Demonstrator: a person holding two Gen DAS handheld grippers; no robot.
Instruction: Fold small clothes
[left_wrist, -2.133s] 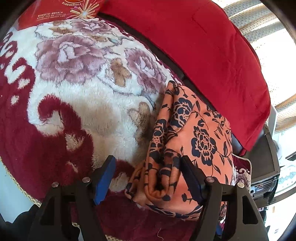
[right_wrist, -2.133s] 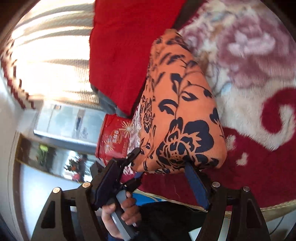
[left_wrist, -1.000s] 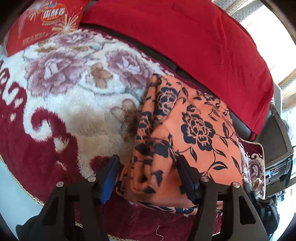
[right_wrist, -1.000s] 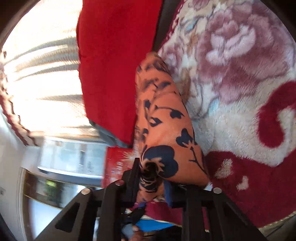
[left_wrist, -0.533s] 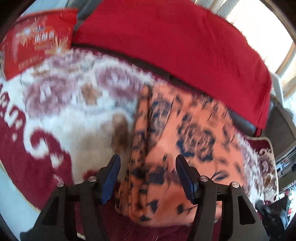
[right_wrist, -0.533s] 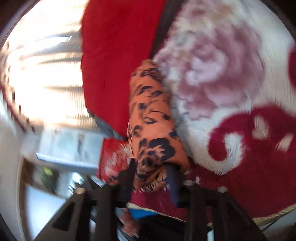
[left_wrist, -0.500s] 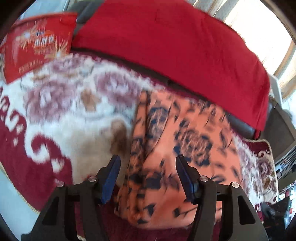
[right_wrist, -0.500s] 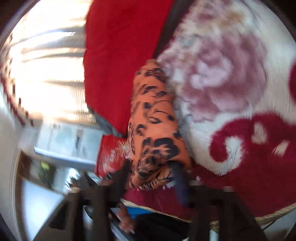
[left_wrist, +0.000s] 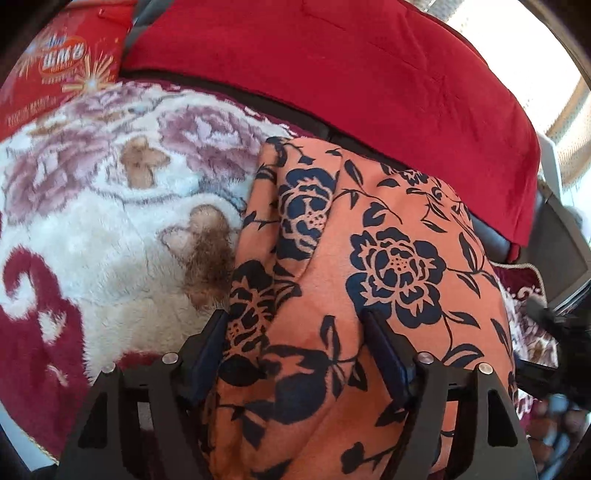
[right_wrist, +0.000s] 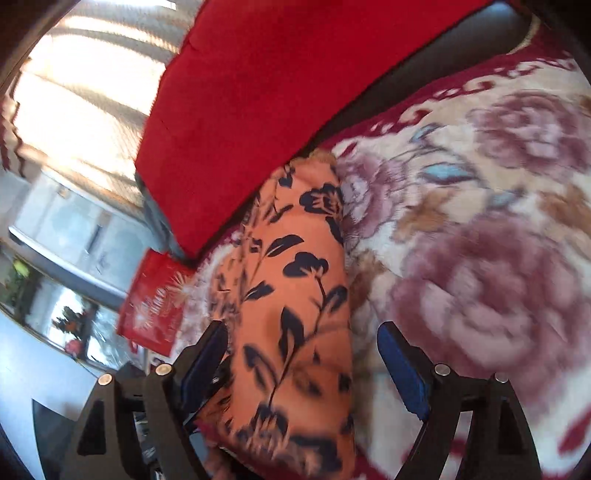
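Note:
An orange cloth with a dark blue flower print (left_wrist: 388, 258) lies folded on a plush flowered blanket (left_wrist: 92, 240). My left gripper (left_wrist: 295, 350) straddles its near left part. The left pad stands at the cloth's edge, the right finger rests on top of the fabric, and the jaws are opening. In the right wrist view the same cloth (right_wrist: 295, 280) runs away from me as a long narrow bundle. My right gripper (right_wrist: 303, 354) has the bundle's near end between its fingers. A gap shows beside the right finger, and the jaws are closing a little.
A big red cushion (left_wrist: 351, 74) lies along the blanket's far edge, right behind the cloth. A red printed box (left_wrist: 55, 74) stands at the far left. The blanket (right_wrist: 480, 258) spreads wide to the right of the bundle. A bright curtained window (right_wrist: 74, 92) is behind.
My right gripper, shut on the cloth's end a second ago, has spread its jaws and rolled. My left gripper's jaws have widened and it has slid closer over the cloth.

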